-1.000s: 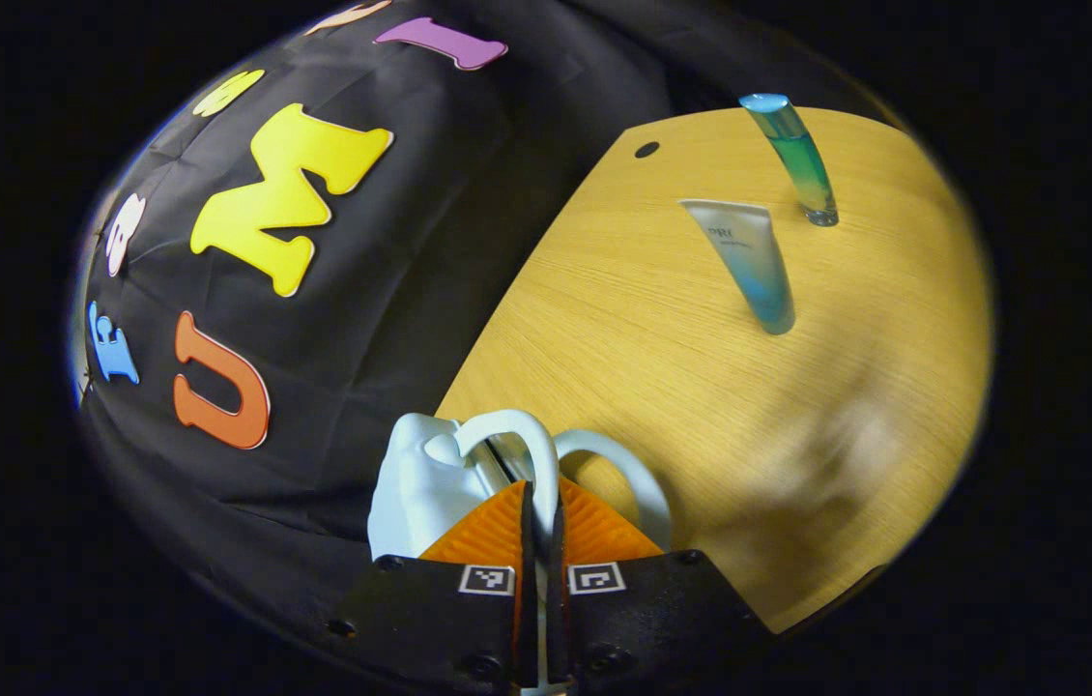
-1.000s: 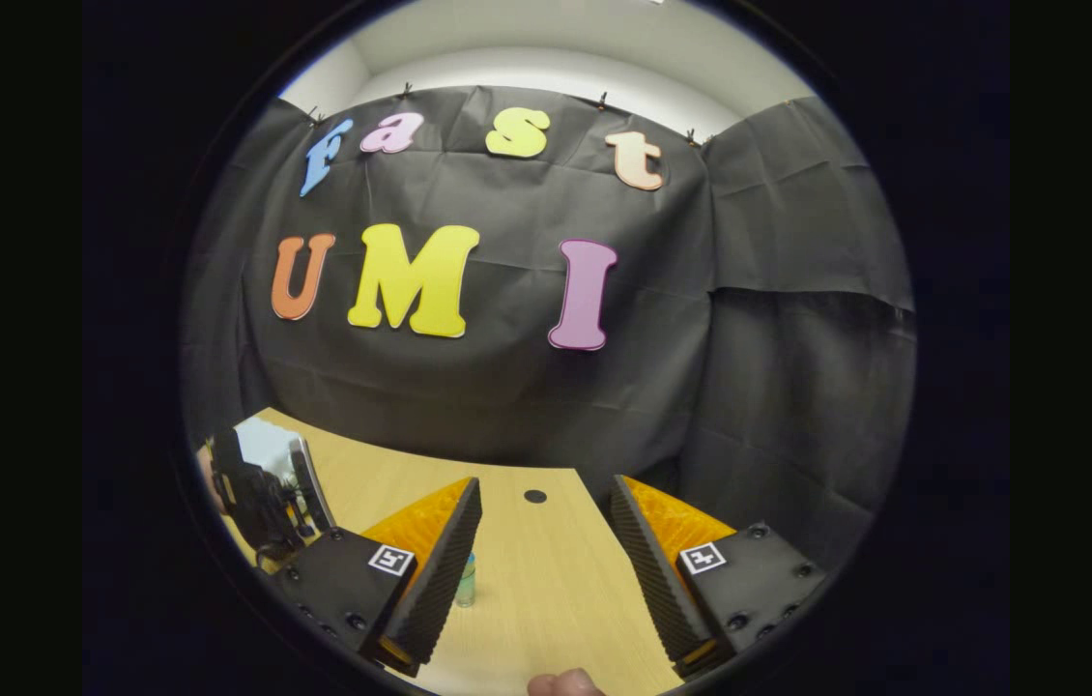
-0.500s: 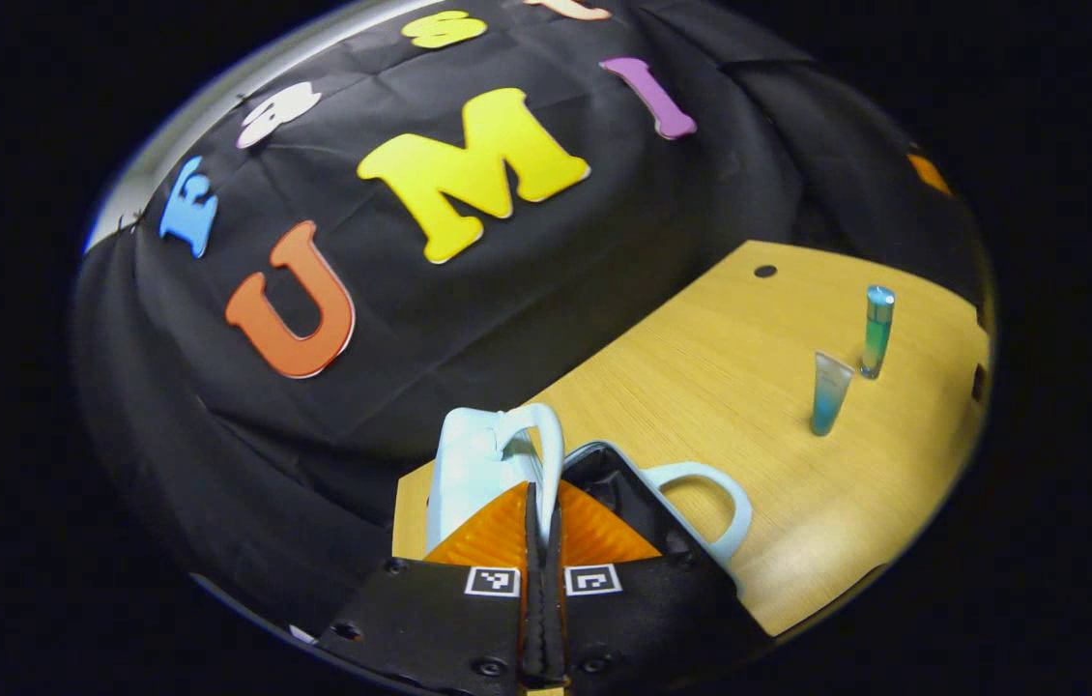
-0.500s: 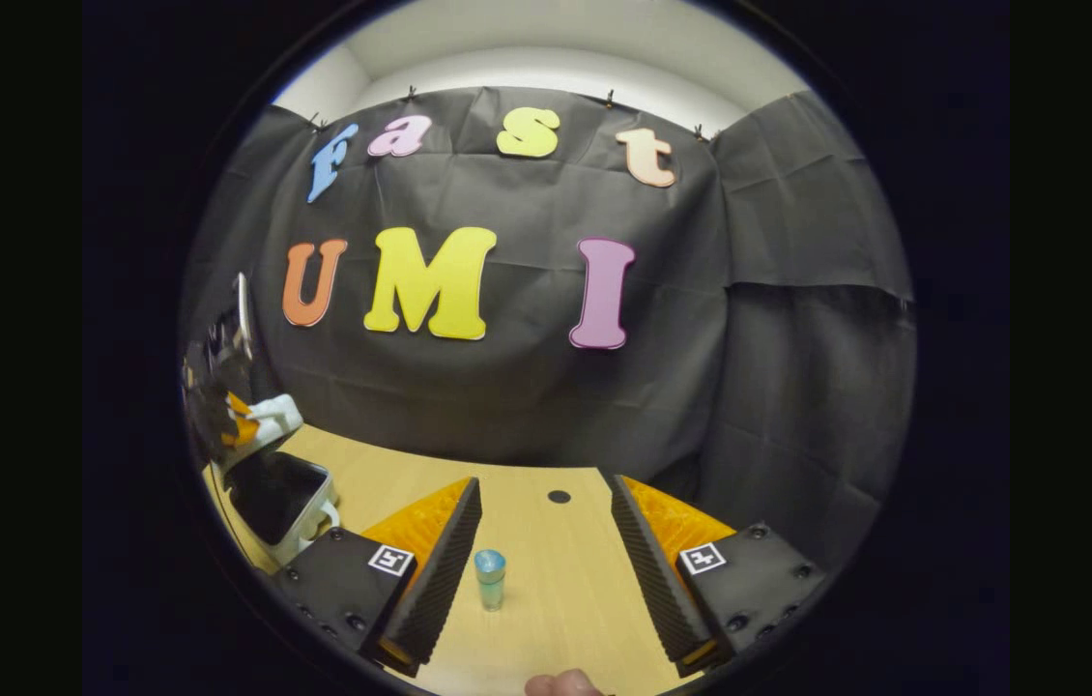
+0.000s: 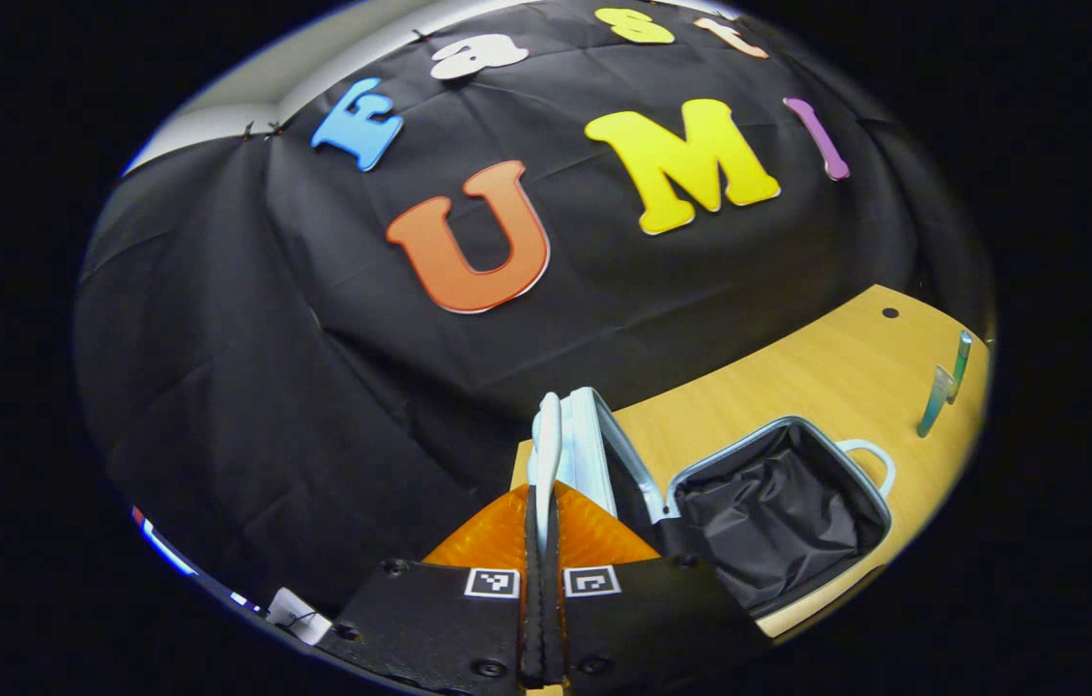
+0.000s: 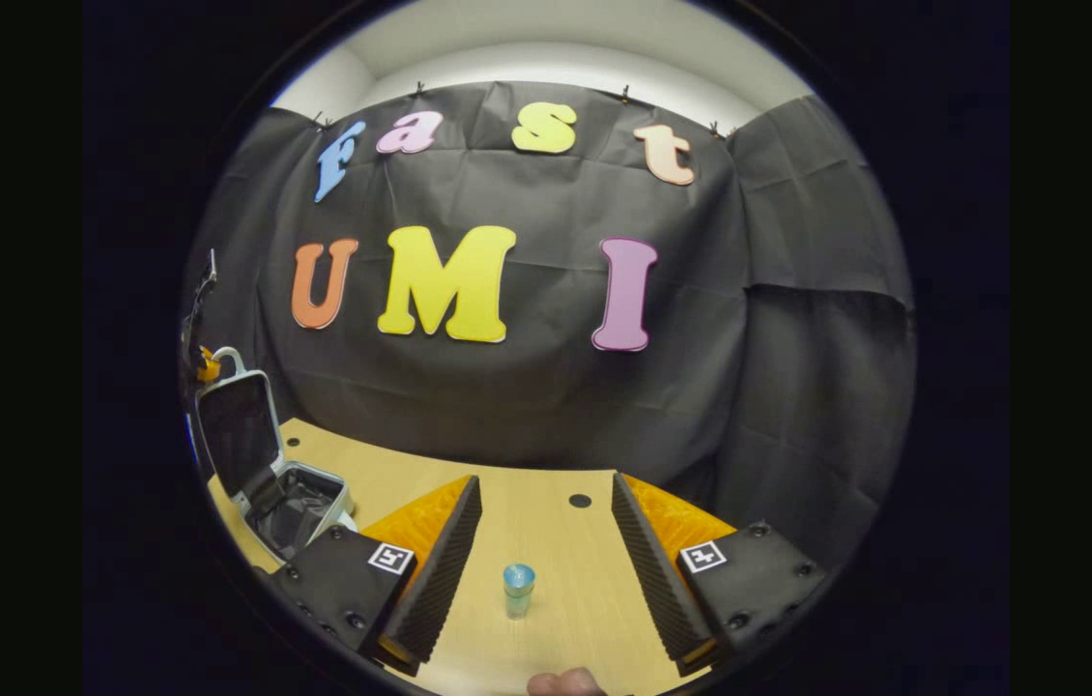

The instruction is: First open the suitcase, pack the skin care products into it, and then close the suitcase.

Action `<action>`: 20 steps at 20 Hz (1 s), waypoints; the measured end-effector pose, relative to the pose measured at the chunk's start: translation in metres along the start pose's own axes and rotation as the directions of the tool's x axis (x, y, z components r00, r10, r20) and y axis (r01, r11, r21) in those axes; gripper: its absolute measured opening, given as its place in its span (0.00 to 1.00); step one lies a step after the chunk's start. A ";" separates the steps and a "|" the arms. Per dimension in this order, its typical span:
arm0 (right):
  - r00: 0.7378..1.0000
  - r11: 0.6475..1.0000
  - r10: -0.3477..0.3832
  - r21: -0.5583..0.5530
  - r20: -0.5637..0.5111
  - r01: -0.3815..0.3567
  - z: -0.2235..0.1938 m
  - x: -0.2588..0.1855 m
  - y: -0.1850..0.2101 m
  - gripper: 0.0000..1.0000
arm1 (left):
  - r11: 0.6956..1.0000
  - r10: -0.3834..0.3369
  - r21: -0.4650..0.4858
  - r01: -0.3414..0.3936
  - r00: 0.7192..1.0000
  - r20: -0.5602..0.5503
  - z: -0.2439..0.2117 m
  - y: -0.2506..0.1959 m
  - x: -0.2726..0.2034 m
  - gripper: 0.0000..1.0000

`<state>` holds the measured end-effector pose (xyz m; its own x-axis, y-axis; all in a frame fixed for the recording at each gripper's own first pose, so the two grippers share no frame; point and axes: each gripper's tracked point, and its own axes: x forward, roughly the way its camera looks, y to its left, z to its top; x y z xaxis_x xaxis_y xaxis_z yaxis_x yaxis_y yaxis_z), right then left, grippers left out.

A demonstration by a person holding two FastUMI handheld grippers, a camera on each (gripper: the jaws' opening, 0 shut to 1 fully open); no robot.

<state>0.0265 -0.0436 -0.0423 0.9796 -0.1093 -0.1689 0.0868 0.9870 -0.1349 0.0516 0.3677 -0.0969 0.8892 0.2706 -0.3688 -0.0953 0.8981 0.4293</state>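
In the left gripper view, the left gripper [image 5: 540, 503] is clamped on the white handle [image 5: 547, 440] of the raised lid [image 5: 589, 449]. The suitcase [image 5: 778, 512] stands open on the wooden table [image 5: 797, 372], its black lining showing; two tubes [image 5: 942, 387] stand well apart from it. In the right gripper view, the right gripper [image 6: 546, 551] hangs with fingers spread wide above the table, a blue-capped tube [image 6: 518, 590] upright between them. The open suitcase sits far left.

A staged recording booth rather than a home: black cloth [image 6: 546, 387] is clipped up as a wall under a plain white ceiling [image 6: 546, 48], behind a bare wooden desk [image 6: 556, 580] with cable holes.
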 end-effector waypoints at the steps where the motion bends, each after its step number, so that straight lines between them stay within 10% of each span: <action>1: 1.000 1.000 -0.006 -0.021 0.009 0.006 0.003 0.001 -0.003 0.81 | 1.000 -0.005 -0.022 0.005 1.000 0.006 -0.010 0.012 0.008 0.02; 8: 1.000 0.990 0.014 -0.139 -0.001 -0.014 0.010 0.000 0.021 0.81 | 0.966 -0.140 -0.221 0.136 0.990 -0.004 -0.117 0.071 0.061 0.03; 20: 0.997 0.954 0.071 -0.291 -0.022 -0.075 0.003 0.010 0.070 0.82 | 0.750 -0.335 -0.615 0.244 0.942 -0.035 -0.263 0.047 0.124 0.03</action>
<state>0.0428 0.0248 -0.0501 0.9790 -0.0410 -0.1998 -0.0434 0.9153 -0.4005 0.0392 0.5345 -0.3395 0.8537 -0.0335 -0.5197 -0.1302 0.9525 -0.2754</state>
